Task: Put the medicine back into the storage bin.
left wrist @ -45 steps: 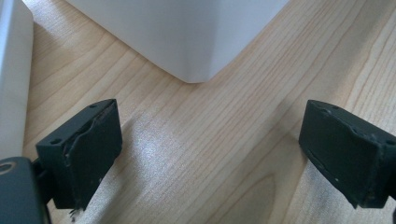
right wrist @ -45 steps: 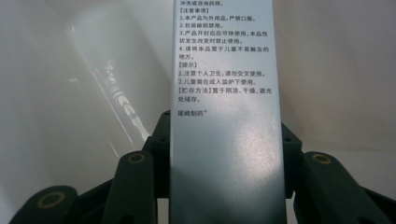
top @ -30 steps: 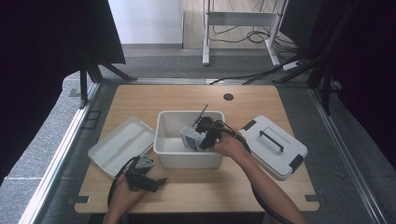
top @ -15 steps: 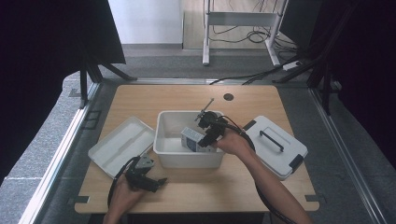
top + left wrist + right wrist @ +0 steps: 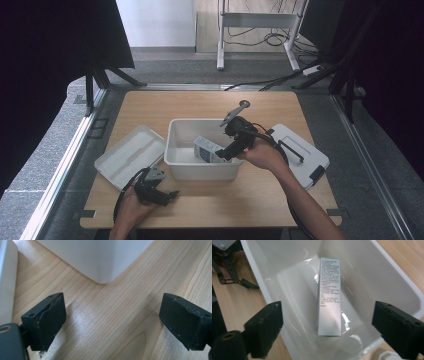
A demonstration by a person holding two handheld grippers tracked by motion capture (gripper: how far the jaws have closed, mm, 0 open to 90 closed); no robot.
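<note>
While its two black jaws stand wide apart with nothing pressed between them, the right gripper (image 5: 220,154) hangs over the right part of the white bin (image 5: 176,165); the jaws have just been opening. In the right gripper view the gripper (image 5: 327,332) looks down into the bin (image 5: 387,280), and the small box (image 5: 329,296) lies on the bin's floor between the lines of the two jaws but below them, free of both pads. This box is silver-grey on its long side, with small printed text, and it lies flat. In the high view the box (image 5: 206,149) shows a white and blue face and sits in the right half of the bin, just beside the gripper tips.

The left gripper (image 5: 167,196) rests low on the wooden table (image 5: 210,205), near the front left corner of the bin, held by the person's left hand (image 5: 131,212). In the left gripper view its jaws are also wide open, with only bare table (image 5: 112,322) between them, and the rounded corner of the bin (image 5: 100,262) is just ahead.

On the table to the left of the bin lies a flat white lid (image 5: 131,156), tilted against the table's edges. To the right of the bin stands a closed white container (image 5: 299,152) with a dark handle and dark clips.
</note>
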